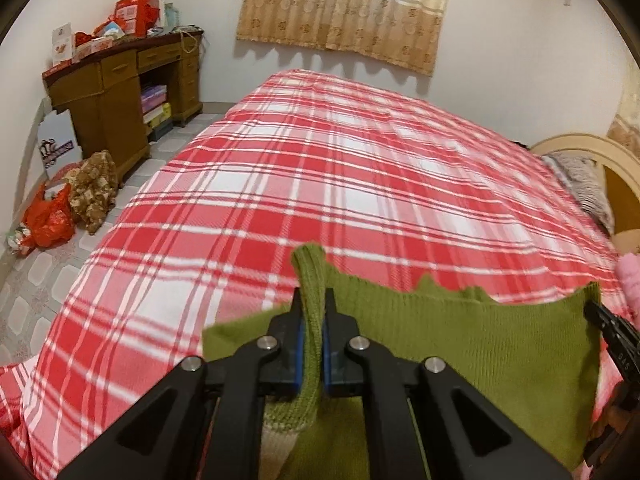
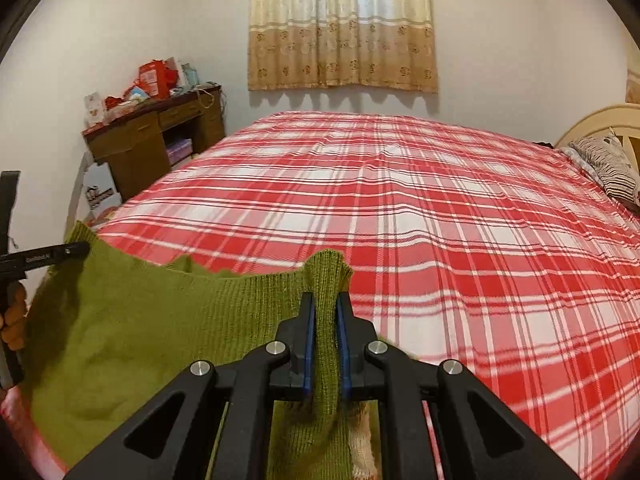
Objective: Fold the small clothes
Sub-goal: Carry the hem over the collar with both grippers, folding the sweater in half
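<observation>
Currently both jaws clamp the green knit garment (image 1: 480, 340) by narrow bunched edges, so it probably slips free or sags unevenly over the bed (image 1: 320, 160).

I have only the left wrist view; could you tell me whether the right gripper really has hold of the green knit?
Observer: Yes, the right gripper is shut on a bunched corner of the green knit, which stands up between its blue pads.
Operator: Thank you. Is there anything on the bed ahead of that corner?
Observer: No, from the right wrist view the plaid bed ahead shows only bare cover.
Operator: And what lies at the far right end, please?
Observer: A striped pillow lies flat there against the cream headboard.
Operator: Can you see who holds my left gripper?
Observer: Yes, fingers of a hand grip the handle of the left gripper, low at the left edge.
</observation>
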Available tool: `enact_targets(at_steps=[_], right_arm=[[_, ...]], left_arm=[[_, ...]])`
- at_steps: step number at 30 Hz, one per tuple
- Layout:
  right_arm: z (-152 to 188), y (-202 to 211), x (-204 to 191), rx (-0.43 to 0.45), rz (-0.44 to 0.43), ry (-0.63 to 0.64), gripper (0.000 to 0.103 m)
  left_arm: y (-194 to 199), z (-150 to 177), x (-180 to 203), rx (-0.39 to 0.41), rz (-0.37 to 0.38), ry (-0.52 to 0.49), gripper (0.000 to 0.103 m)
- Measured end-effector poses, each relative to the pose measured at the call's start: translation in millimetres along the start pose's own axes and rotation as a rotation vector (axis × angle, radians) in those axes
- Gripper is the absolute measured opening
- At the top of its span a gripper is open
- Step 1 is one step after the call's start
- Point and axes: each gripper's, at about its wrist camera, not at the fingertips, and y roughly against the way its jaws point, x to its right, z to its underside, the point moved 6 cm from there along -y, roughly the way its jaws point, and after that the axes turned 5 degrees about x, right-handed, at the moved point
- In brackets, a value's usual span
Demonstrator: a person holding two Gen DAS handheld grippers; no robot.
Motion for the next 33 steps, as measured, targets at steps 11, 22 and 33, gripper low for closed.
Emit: enact_targets(at_steps=[11, 22, 33], right_arm=[[33, -62, 13, -0.169, 0.047, -0.022, 0.01], [53, 61, 48, -0.027, 0.048, -0.213, 0.022], [141, 121, 9, -0.113, -0.044, -0.225, 0.051]], left_arm=[[-50, 16, -19, -0.082, -0.137, 0.029, 0.027], [21, 30, -19, -0.057, -0.142, -0.098, 0.044], [99, 122, 12, -0.016, -0.08, -0.155, 0.047]])
